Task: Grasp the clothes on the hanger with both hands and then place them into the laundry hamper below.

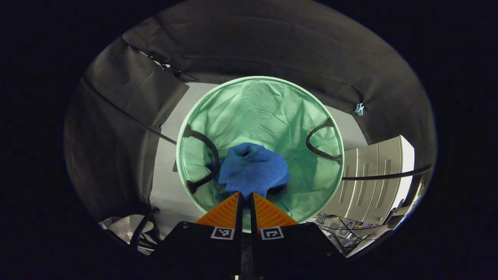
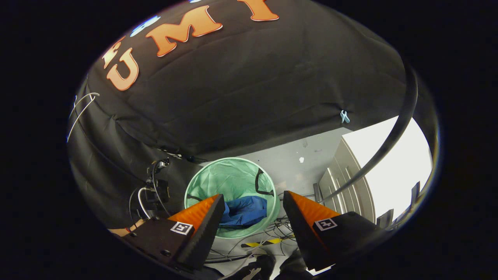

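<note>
Left gripper view: the left gripper (image 1: 245, 196) fingers nearly closed, empty, above blue clothes (image 1: 251, 171) inside the green hamper (image 1: 272, 105); right gripper (image 2: 253, 206) fingers spread wide, empty.

Your left gripper (image 1: 244, 198) has two ribbed, wedge-shaped fingers on a black body, each with a square black-and-white marker at its base and a small screw beside the left one. Your right gripper (image 2: 253, 208) has the same build: smooth-sided wedge fingers, black mounts, one square marker apiece.
</note>
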A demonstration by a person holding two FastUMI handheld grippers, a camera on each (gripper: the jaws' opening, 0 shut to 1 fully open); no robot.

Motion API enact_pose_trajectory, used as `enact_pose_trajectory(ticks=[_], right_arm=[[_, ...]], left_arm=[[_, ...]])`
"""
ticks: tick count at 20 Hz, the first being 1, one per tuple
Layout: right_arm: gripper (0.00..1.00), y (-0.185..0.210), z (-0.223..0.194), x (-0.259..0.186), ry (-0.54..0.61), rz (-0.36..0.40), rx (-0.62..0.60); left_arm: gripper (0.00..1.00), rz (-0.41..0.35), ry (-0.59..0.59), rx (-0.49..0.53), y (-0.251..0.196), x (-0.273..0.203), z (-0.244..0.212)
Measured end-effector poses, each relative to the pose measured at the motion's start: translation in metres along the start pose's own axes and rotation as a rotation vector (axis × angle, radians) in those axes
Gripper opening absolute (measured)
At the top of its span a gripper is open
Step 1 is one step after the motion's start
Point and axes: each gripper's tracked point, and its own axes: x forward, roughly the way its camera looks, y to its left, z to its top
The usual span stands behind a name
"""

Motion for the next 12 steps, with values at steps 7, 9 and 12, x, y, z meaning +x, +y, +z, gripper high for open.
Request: enact_pose_trajectory(ticks=[7, 9, 12], right_arm=[[0.99, 0.009, -0.012, 0.003, 0.011, 0.006, -0.018], [0.98, 0.010, -0.015, 0.003, 0.012, 0.003, -0.025], [0.99, 0.010, -0.016, -0.002, 0.009, -0.005, -0.027]], left_arm=[[0.65, 0.014, -0.068, -0.012, 0.008, -0.037, 0.008], [0.74, 0.008, -0.084, -0.036, 0.008, -0.049, 0.006], [0.78, 0.002, -0.118, -0.050, 0.008, -0.066, 0.003]])
